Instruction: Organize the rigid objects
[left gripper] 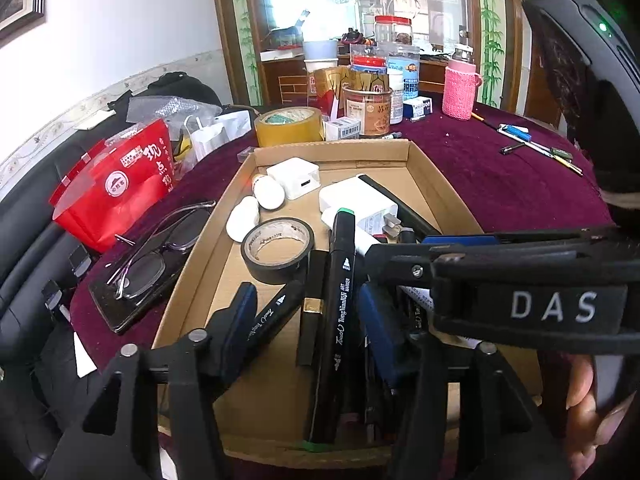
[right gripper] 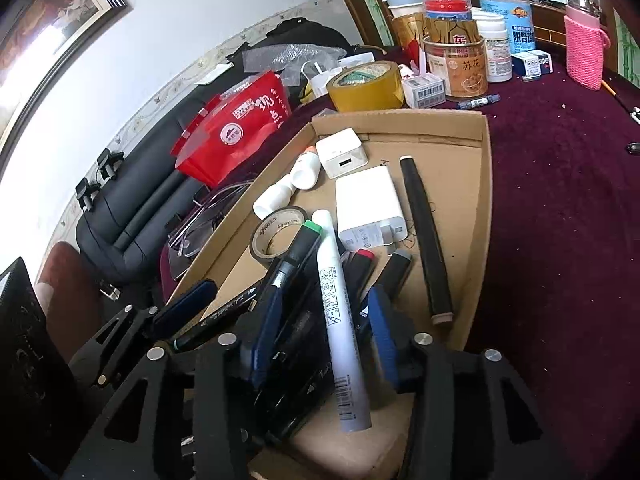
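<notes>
A shallow cardboard box (left gripper: 416, 168) on a maroon cloth holds the small items. Several black markers lie in its near end, one with a green cap (left gripper: 340, 280), beside a white pen (right gripper: 336, 320). My left gripper (left gripper: 308, 300) is open low over these markers, blue pads apart on either side and pressing on nothing. My right gripper (right gripper: 326, 300) is open too, straddling the white pen and dark markers. It enters the left wrist view from the right (left gripper: 404, 256). Further in lie a black tape roll (left gripper: 276, 248), a white charger (left gripper: 356, 200) and a long black stick (right gripper: 424, 240).
Glasses (left gripper: 152, 256) rest on a dark phone left of the box, next to a red bag (left gripper: 116, 184). Yellow tape (left gripper: 290, 126), jars and a pink-sleeved bottle (left gripper: 460, 88) crowd the far side. Loose pens (left gripper: 536, 144) lie on the cloth at right.
</notes>
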{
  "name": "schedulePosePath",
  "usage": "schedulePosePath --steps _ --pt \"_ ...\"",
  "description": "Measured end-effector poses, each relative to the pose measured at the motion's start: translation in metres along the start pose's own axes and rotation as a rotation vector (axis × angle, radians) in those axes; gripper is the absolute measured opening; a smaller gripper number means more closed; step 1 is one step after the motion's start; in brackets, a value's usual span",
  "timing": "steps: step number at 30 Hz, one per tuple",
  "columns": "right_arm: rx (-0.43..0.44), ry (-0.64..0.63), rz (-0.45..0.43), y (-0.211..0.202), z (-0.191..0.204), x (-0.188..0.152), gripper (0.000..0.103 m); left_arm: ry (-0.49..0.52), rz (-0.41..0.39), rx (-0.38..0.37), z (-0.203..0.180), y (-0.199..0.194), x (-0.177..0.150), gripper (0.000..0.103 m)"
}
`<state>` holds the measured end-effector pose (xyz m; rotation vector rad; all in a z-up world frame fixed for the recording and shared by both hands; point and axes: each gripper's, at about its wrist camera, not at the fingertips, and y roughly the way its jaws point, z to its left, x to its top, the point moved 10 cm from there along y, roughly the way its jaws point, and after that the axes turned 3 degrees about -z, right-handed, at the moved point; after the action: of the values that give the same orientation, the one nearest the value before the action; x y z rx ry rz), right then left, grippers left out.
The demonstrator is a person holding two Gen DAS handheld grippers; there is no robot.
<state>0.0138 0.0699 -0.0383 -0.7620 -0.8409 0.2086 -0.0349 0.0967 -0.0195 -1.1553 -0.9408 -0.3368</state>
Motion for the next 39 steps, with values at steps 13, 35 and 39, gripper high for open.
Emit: schedulePosePath --steps 13,35,39 --pt "-0.095 -0.076 -0.148 -0.04 -0.002 0.005 0.078 0.011 -0.018 0.05 0.003 -0.013 -0.001 0.079" --pt "-0.159 -0.167 -0.472 -0.121 -0.026 -0.007 0.094 0.013 -0.093 0.115 0.017 -0.047 -0.007 0.083" --pt "-0.214 -0.268 -0.523 -0.129 -0.01 -0.008 0.094 0.006 -0.125 0.141 0.023 -0.055 -0.003 0.083"
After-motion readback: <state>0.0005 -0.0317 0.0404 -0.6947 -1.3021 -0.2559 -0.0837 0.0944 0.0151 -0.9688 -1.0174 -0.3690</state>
